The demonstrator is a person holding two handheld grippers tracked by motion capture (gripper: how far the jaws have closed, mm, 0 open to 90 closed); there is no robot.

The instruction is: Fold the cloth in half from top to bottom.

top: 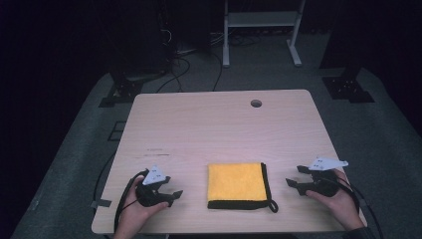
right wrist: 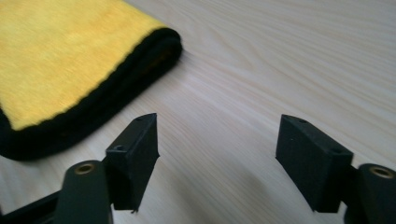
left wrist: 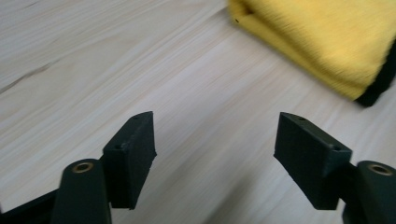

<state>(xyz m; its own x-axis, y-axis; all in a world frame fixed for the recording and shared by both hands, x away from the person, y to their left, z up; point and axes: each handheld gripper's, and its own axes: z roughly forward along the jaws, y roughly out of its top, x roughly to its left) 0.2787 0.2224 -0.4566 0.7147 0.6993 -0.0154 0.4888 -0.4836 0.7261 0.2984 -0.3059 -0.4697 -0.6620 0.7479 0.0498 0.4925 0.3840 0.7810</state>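
A folded yellow cloth (top: 236,181) with a black border and a small hanging loop lies flat near the table's front edge. My left gripper (top: 174,194) rests on the table to the cloth's left, open, with nothing between its jaws. In the left gripper view, bare wood lies between the jaws of the left gripper (left wrist: 215,149) and the cloth (left wrist: 317,42) sits ahead at upper right. My right gripper (top: 293,180) sits to the cloth's right, open and holding nothing. In the right gripper view, the right gripper (right wrist: 217,151) is over bare wood, with the cloth's (right wrist: 60,60) black-edged fold at upper left.
The light wooden table (top: 219,129) has a round cable hole (top: 256,103) near its far edge. Beyond the table stand a white frame (top: 261,30) and dark stands on the grey floor. Cables trail from both grippers over the front edge.
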